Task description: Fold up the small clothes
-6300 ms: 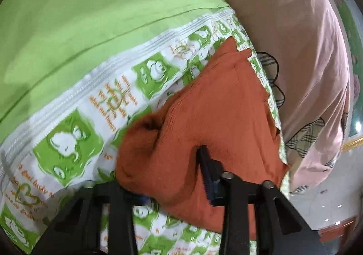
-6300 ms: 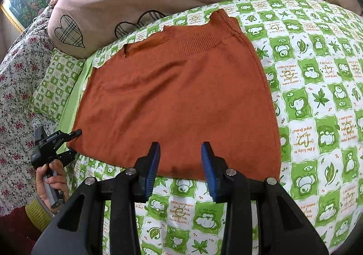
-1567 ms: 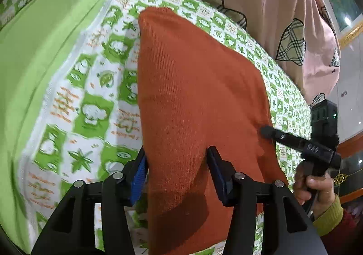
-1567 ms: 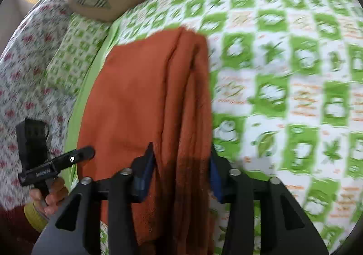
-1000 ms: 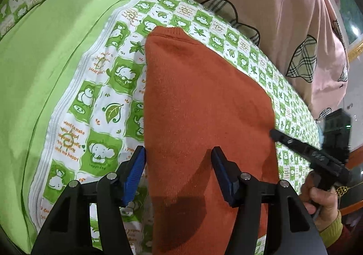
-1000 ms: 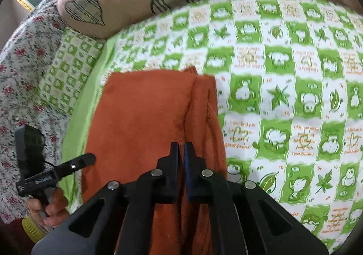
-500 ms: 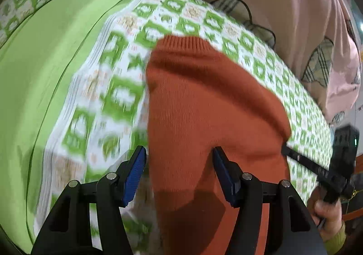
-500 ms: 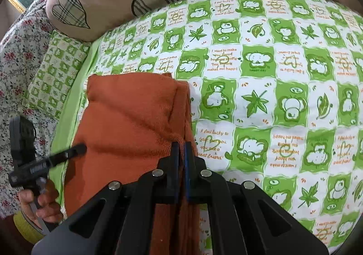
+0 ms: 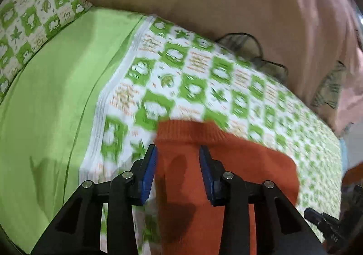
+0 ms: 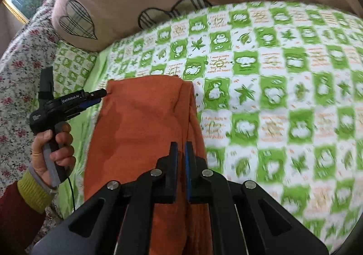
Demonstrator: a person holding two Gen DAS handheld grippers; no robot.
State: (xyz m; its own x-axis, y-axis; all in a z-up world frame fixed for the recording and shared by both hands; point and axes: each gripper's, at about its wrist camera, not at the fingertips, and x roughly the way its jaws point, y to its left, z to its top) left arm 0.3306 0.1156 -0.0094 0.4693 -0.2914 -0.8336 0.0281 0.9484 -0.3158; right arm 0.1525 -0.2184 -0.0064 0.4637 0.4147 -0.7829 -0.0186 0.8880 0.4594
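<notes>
Jaws on your left gripper [image 9: 177,170] have just been narrowing around the orange garment's [image 10: 140,132] left edge, not yet pinching; your right gripper [image 10: 180,153] is clamped on its right fold. With the garment folded lengthwise on the bed [image 10: 283,87], 1 crosswise fold likely follows.

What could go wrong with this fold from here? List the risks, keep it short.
1. The left gripper has just been closing with the folded end of the orange garment between its jaws. It may pinch only the top layer and pull the fold open.
2. The layered edge beside the shut right gripper looks uneven. Dragging there could splay the layers.
</notes>
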